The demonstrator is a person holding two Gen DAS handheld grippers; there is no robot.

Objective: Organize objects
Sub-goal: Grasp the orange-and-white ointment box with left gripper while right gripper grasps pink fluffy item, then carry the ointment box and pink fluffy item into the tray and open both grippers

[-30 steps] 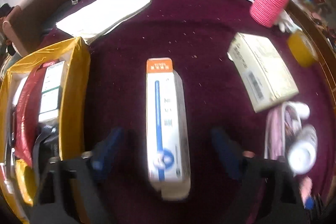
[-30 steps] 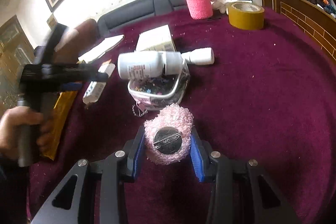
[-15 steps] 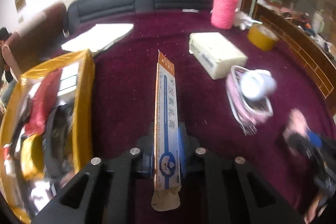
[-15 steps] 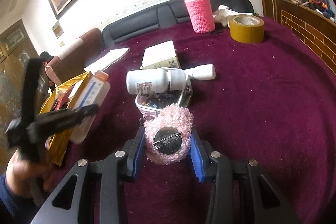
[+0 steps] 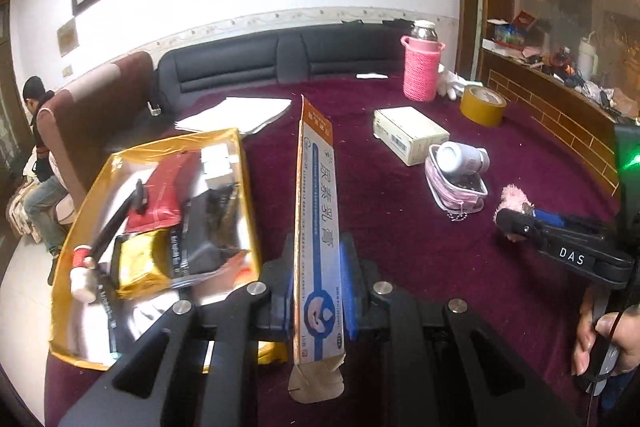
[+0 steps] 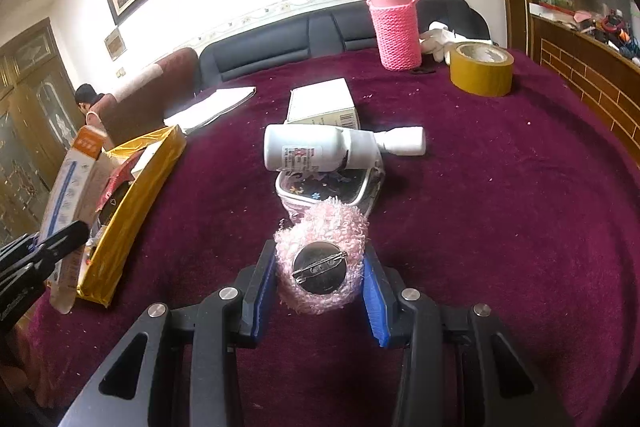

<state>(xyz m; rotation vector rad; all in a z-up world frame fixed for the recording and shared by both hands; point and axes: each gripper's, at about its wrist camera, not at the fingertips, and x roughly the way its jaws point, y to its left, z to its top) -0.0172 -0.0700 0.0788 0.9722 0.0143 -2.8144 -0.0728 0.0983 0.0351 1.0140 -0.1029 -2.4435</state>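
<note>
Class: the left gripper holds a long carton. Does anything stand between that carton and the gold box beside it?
Nothing visible does. The carton is clamped in the left gripper, lifted, right beside the gold box, which lies open but already crowded.

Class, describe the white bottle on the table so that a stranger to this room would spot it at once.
Start at the maroon table and find the pink knitted flask at its far edge. Nearer than it lie a cream carton, then a small clear pouch. The white bottle lies on its side across that pouch's open top, the only plain white cylinder there.
</note>
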